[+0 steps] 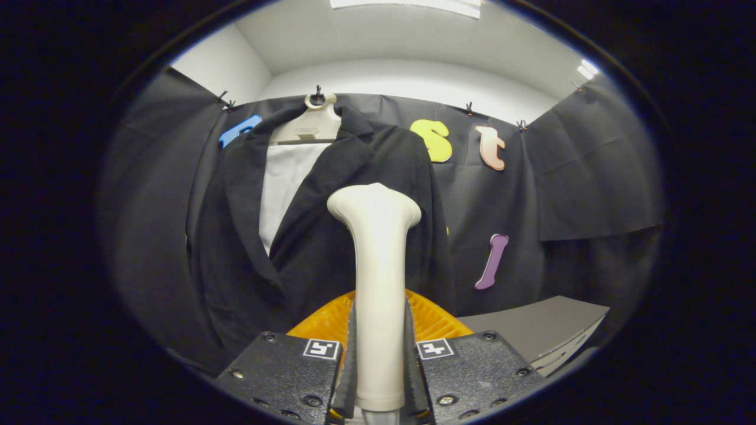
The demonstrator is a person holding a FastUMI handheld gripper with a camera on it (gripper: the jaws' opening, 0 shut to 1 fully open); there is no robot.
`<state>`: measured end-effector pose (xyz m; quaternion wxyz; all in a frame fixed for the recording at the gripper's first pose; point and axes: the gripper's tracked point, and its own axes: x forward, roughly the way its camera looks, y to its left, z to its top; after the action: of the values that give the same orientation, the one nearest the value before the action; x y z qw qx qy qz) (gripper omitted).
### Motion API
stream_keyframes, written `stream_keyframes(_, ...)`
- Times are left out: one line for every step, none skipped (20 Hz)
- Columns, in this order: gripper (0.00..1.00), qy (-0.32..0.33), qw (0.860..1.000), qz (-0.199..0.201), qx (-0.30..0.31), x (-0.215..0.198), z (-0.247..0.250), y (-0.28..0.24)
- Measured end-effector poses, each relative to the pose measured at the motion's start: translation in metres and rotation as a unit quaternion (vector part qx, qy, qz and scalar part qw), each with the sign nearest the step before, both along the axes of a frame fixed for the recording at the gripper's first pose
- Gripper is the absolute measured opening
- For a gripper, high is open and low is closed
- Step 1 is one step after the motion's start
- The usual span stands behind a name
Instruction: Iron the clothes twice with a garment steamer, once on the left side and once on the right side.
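Note:
A dark jacket [331, 236] hangs on a pale hanger [310, 127] against the booth wall, open at the front over a white lining [283, 183]. My gripper [380, 360] is shut on the cream garment steamer [378, 277], both fingers pressing its handle. The steamer stands upright between the fingers, and its flared head [374, 206] is in front of the jacket's right side, around chest height. I cannot tell whether the head touches the cloth.
An orange ribbed thing [434, 321] lies just beyond the fingers, behind the steamer. A grey tabletop [531, 330] stretches to the right, under the wall. The black cloth wall runs behind and to both sides of the jacket.

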<state>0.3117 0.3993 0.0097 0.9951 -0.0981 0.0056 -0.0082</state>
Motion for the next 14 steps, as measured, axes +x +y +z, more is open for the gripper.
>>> stream_keyframes(0.34,0.006,1.0,-0.001,0.0,-0.002,-0.006,-0.001)
stream_keyframes(0.34,0.012,1.0,-0.003,0.0,-0.005,-0.011,-0.003)
stream_keyframes(0.34,0.017,1.0,-0.007,-0.001,-0.007,-0.017,-0.005)
stream_keyframes(0.34,0.022,1.0,-0.01,-0.002,-0.01,-0.021,-0.006)
stream_keyframes(0.34,0.027,1.0,-0.013,-0.001,-0.014,-0.026,-0.008)
stream_keyframes(0.34,0.032,0.999,-0.015,-0.001,-0.017,-0.03,-0.008)
stream_keyframes(0.34,0.035,0.999,-0.017,-0.002,-0.02,-0.034,-0.01)
stream_keyframes(0.34,0.037,0.999,-0.019,-0.004,-0.023,-0.037,-0.01)
stream_keyframes(0.34,0.04,0.999,-0.02,-0.006,-0.025,-0.042,-0.011)
stream_keyframes(0.34,0.043,0.999,-0.021,-0.007,-0.029,-0.045,-0.011)
stream_keyframes(0.34,0.045,0.999,-0.022,-0.008,-0.032,-0.049,-0.01)
stream_keyframes(0.34,0.047,0.999,-0.023,-0.01,-0.036,-0.053,-0.01)
stream_keyframes(0.34,0.05,0.998,-0.024,-0.013,-0.039,-0.058,-0.011)
stream_keyframes(0.34,0.054,0.998,-0.025,-0.015,-0.042,-0.062,-0.011)
